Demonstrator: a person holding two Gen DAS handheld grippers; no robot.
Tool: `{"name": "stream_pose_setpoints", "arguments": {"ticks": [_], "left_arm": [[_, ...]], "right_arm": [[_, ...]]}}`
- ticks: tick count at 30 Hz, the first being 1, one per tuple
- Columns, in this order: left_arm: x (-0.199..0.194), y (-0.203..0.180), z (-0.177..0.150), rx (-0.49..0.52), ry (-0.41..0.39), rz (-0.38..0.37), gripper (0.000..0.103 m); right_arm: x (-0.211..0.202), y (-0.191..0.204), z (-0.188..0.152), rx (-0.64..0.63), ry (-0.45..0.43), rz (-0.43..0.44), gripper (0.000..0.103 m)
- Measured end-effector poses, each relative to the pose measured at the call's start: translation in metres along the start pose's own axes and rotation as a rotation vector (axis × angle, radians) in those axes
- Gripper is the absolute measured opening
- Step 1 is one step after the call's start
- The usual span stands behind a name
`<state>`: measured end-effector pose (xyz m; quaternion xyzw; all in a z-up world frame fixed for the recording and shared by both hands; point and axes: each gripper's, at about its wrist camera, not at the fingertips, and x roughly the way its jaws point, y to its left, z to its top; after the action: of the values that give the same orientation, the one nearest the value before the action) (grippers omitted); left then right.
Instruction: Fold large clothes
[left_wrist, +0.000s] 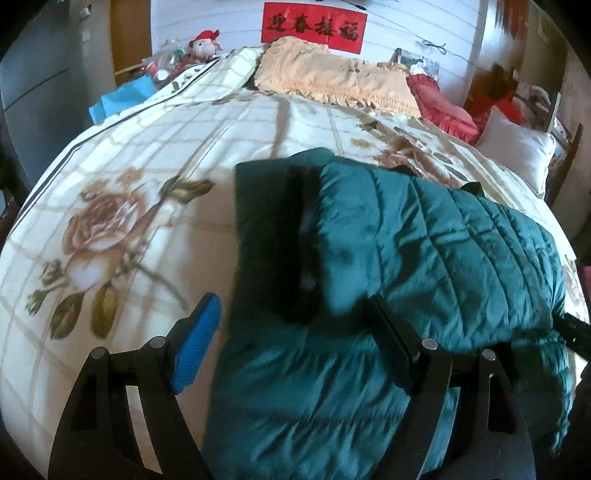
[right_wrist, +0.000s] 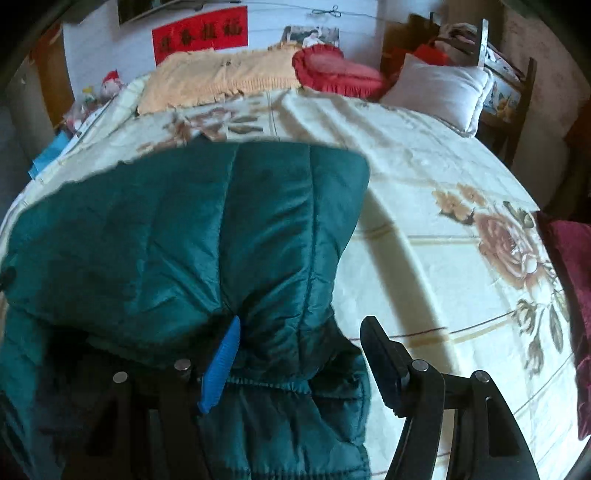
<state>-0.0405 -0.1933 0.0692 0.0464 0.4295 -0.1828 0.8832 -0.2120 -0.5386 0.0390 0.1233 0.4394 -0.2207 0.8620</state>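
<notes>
Teal quilted puffer jacket (left_wrist: 424, 236) lies part-folded on floral cream bedspread (left_wrist: 122, 177). Left gripper (left_wrist: 295, 336) spread wide above jacket, holding nothing. Right gripper (right_wrist: 299, 350) half-wide, fabric between fingers, not visibly pinched. Mid-fold; next likely needs an edge grip.

Left tongs (left_wrist: 295, 332) and right tongs (right_wrist: 299, 343) both angled downward, jaws apart.
</notes>
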Motion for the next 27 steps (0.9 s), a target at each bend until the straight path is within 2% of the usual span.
{"name": "stream_pose_setpoints", "arguments": {"ticks": [7, 10, 12, 19, 27], "left_arm": [[-0.044, 0.024, -0.027, 0.014, -0.027, -0.011, 0.081], [-0.063, 0.031, -0.041, 0.024, -0.049, -0.007, 0.081], [-0.075, 0.035, -0.051, 0.027, -0.059, 0.001, 0.081], [-0.102, 0.047, -0.086, 0.035, -0.071, 0.027, 0.081], [-0.119, 0.057, -0.126, 0.040, -0.042, 0.026, 0.081]], "right_arm": [[-0.057, -0.004, -0.015, -0.008, -0.047, 0.062, 0.065], [-0.075, -0.006, -0.030, -0.007, -0.038, 0.124, 0.077], [-0.084, -0.008, -0.046, -0.010, -0.020, 0.148, 0.077], [-0.101, -0.008, -0.100, -0.032, 0.021, 0.162, 0.077], [-0.116, -0.015, -0.137, -0.025, 0.047, 0.172, 0.077]]}}
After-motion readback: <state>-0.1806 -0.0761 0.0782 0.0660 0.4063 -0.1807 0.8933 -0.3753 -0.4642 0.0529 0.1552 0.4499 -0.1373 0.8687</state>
